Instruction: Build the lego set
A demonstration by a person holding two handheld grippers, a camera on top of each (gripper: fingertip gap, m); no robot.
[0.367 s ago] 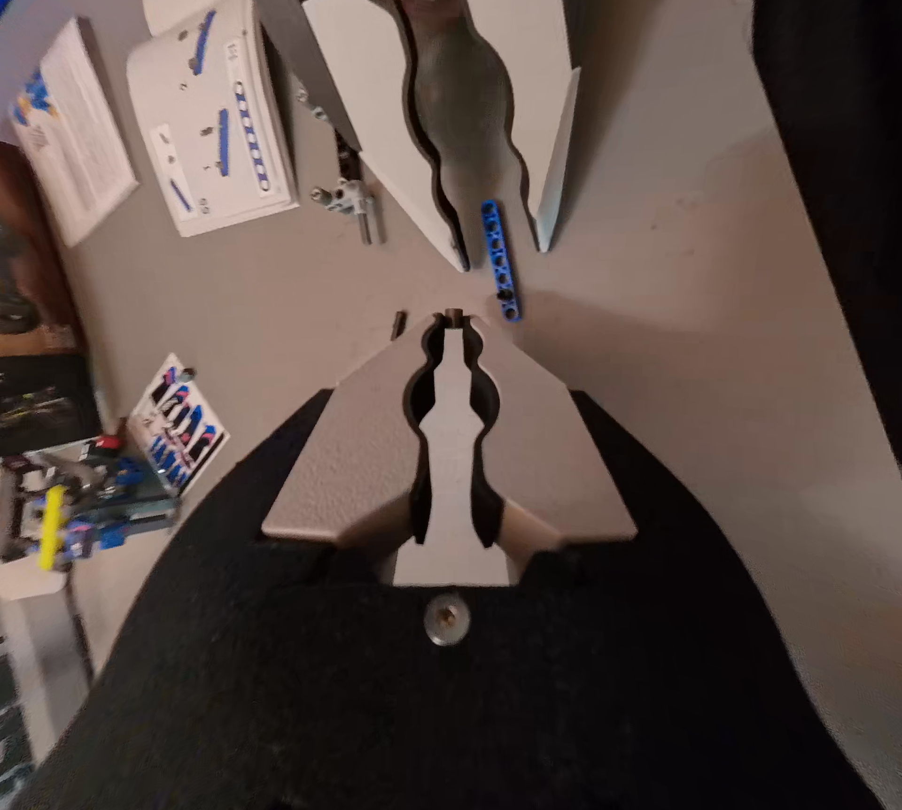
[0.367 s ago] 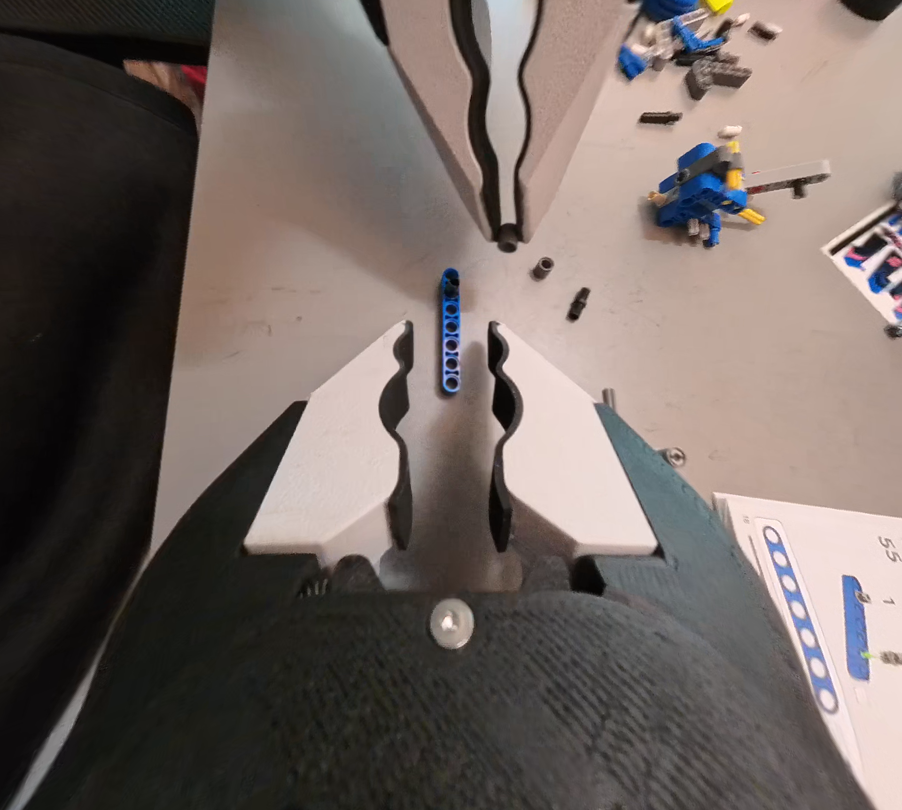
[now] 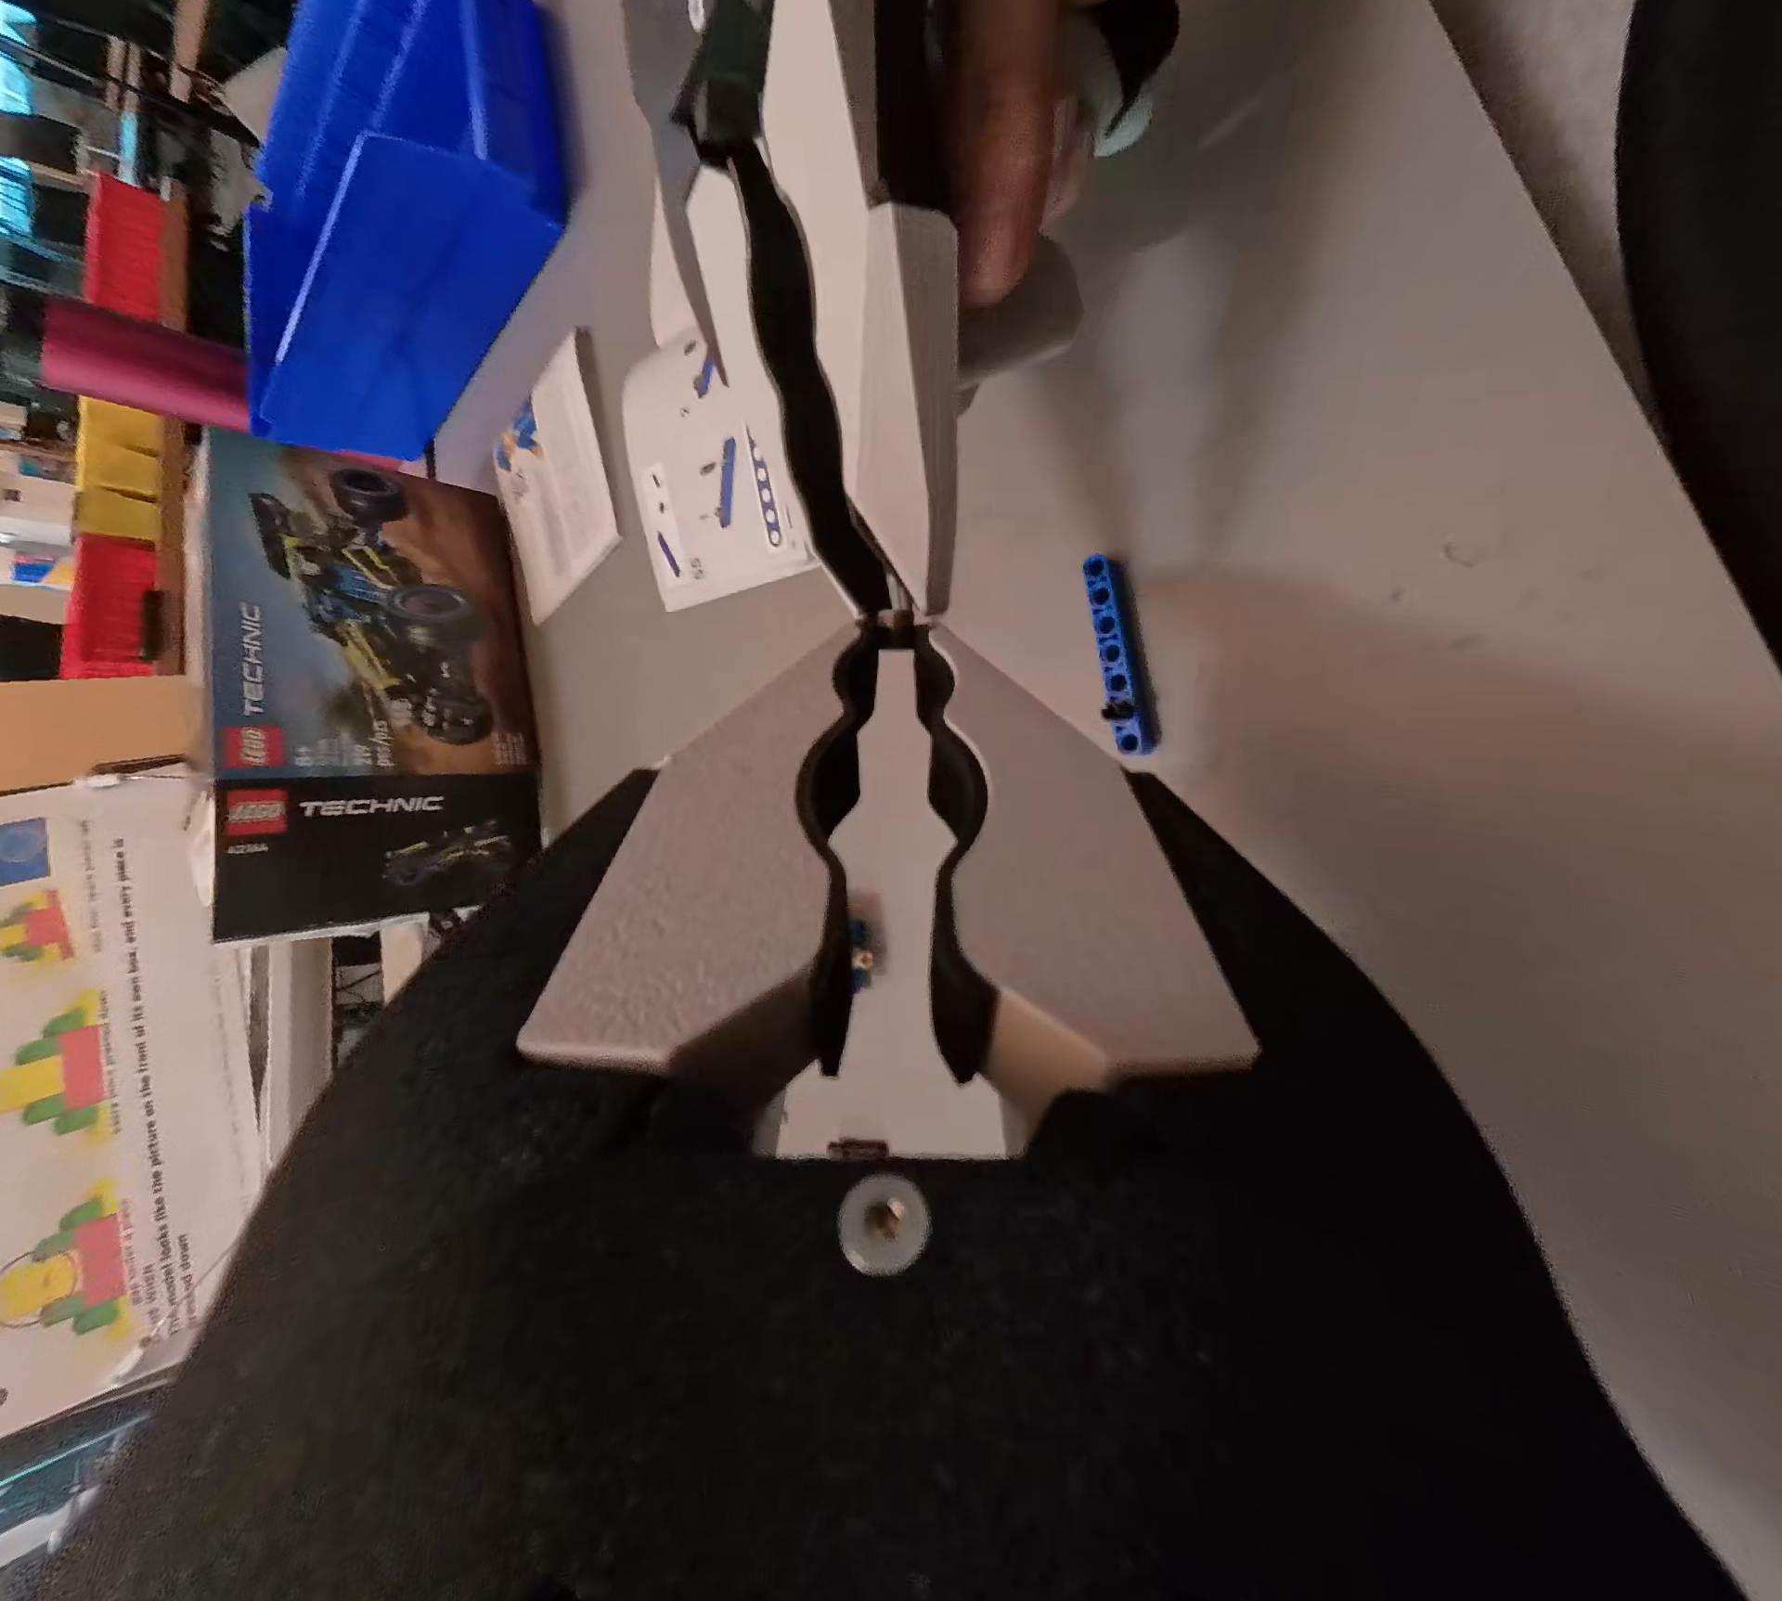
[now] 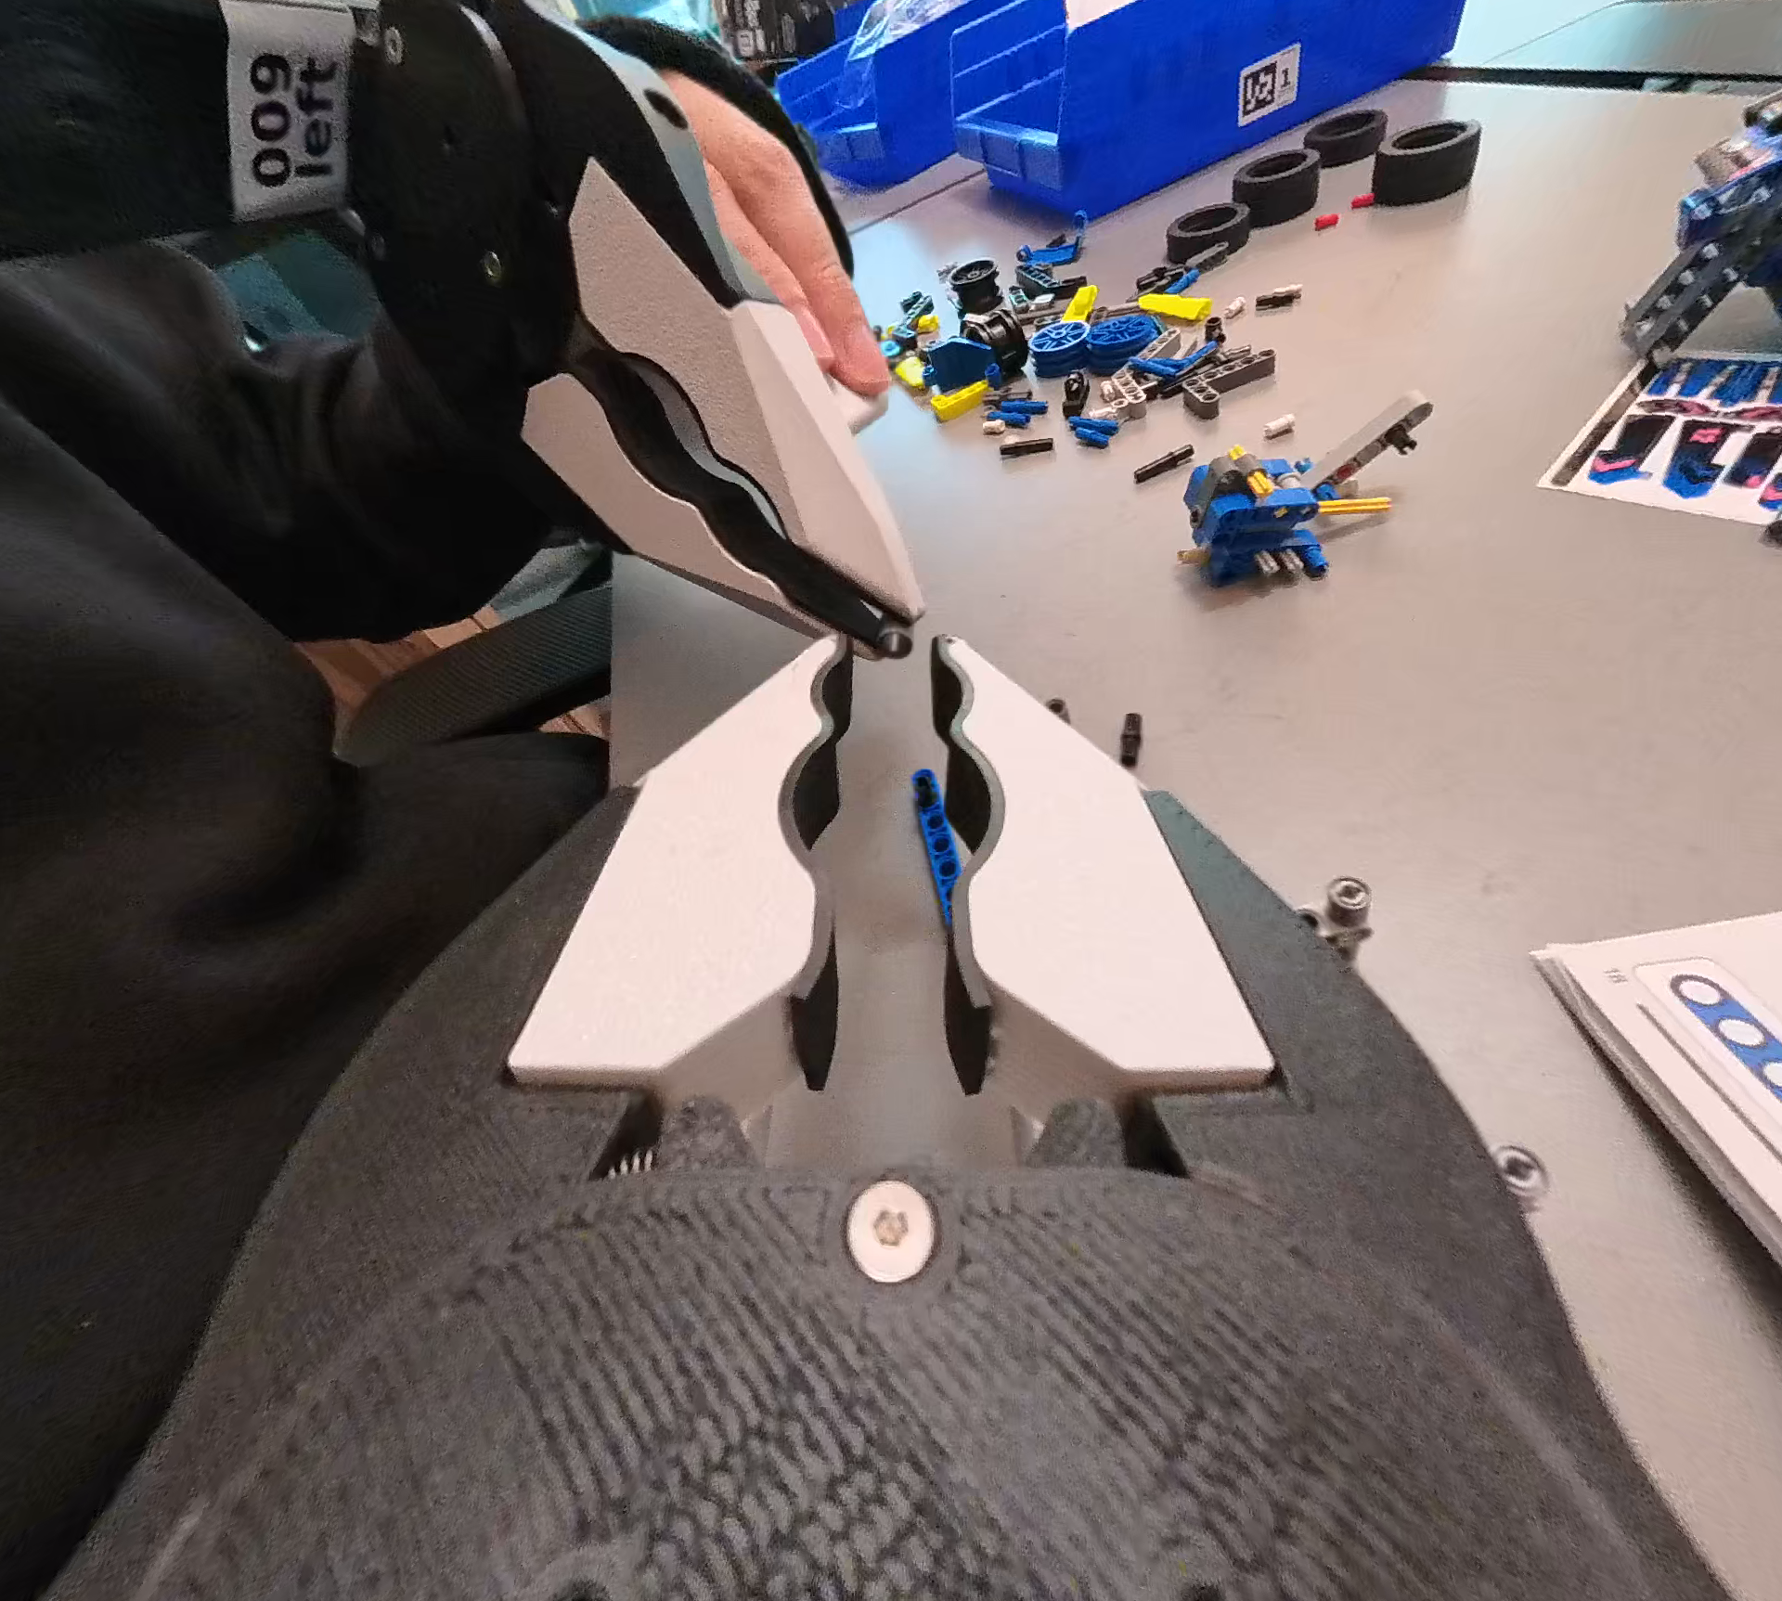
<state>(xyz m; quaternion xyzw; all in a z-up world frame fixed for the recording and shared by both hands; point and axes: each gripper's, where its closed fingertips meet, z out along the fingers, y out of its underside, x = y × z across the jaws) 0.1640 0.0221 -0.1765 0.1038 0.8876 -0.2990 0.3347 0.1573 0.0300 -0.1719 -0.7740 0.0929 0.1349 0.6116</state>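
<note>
My left gripper (image 3: 895, 637) is shut on a small black pin (image 3: 902, 619) and holds it above the grey table (image 3: 1350, 783). In the right wrist view the left gripper (image 4: 882, 629) comes in from the upper left with the pin (image 4: 893, 642) at its tip. My right gripper (image 4: 892, 653) is open and empty, with its fingertips on either side of the pin. A blue beam with a row of holes (image 4: 933, 831) lies flat on the table below, between the right fingers. In the left wrist view the blue beam (image 3: 1121, 656) lies to the right of both grippers.
A pile of loose parts (image 4: 1080, 349), several black tyres (image 4: 1350, 166), a blue sub-assembly (image 4: 1254, 513) and a sticker sheet (image 4: 1678, 436) lie beyond. Blue bins (image 4: 1157, 70) stand at the back. An open instruction booklet (image 4: 1687, 1053) is at right, and the set's box (image 3: 366, 639) at left. Only a small space, under 4 cm, lies between the two pairs of fingers.
Both grippers have lifted off the table and tilted up. The blue beam stays on the table, no longer between the grippers' tips. The right fingertips now flank the pin held by the left gripper.
</note>
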